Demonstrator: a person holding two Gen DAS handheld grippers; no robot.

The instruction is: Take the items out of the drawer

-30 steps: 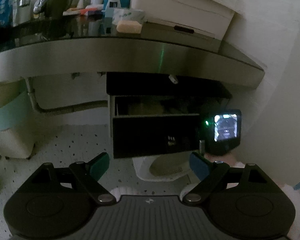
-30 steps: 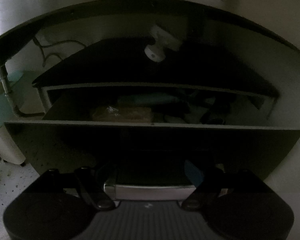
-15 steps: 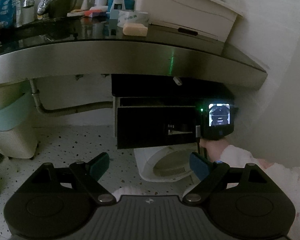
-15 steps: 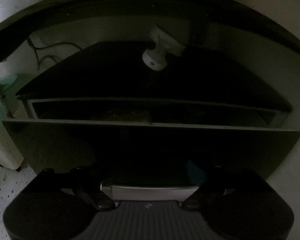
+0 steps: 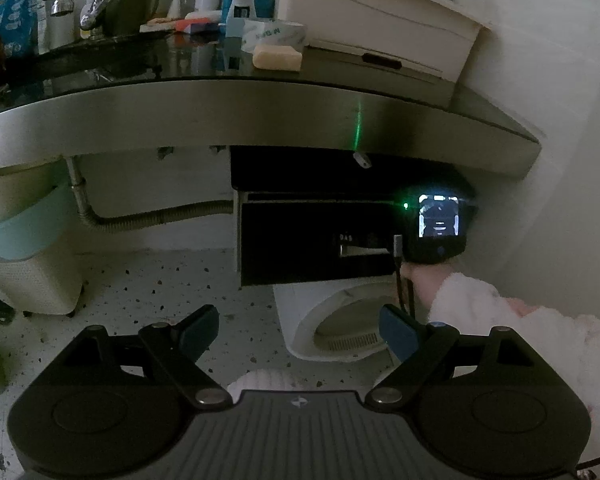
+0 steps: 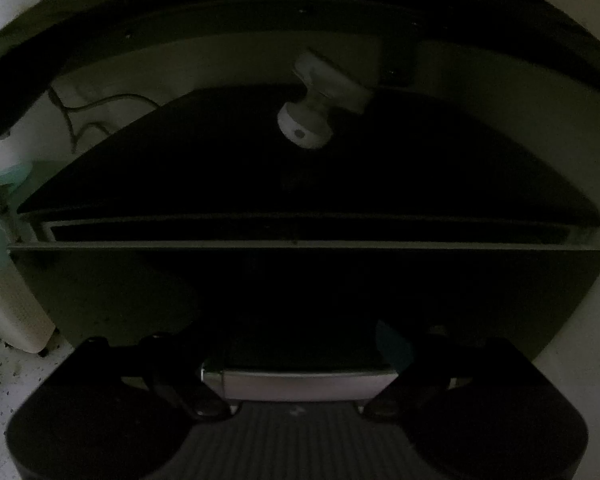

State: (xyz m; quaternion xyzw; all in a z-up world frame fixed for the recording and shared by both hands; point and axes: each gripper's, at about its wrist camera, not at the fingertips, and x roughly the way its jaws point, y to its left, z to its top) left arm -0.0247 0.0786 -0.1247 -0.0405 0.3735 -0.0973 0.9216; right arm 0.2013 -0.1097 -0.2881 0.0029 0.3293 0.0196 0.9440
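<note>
the left gripper (image 5: 296, 330) hangs over the speckled floor (image 5: 140, 288) with its blue-padded fingers (image 5: 198, 330) spread wide and nothing between them; ahead of it, beyond a white bin (image 5: 340, 320) on the floor, stands the dark drawer (image 5: 316, 240) under the right end of the steel counter (image 5: 220, 116); the drawer front sits almost flush, with only a thin slit along its top edge; the right gripper (image 5: 438, 226) is at the right part of that front, its lit screen facing back, held by a hand (image 5: 420, 280) in a fluffy white sleeve; in the right wrist view the right gripper's fingers (image 6: 394, 346) sit either side of the metal bar handle (image 6: 296, 384) at the lower middle of the drawer front, yet it is too dark to tell whether they press on it; the slit above the front shows nothing of the contents; a small white knob-like fitting (image 6: 306, 120) hangs under the counter above; on the counter's top lie a bar of soap (image 5: 278, 57), bottles and a cream storage box (image 5: 380, 20) toward its right end.
</note>
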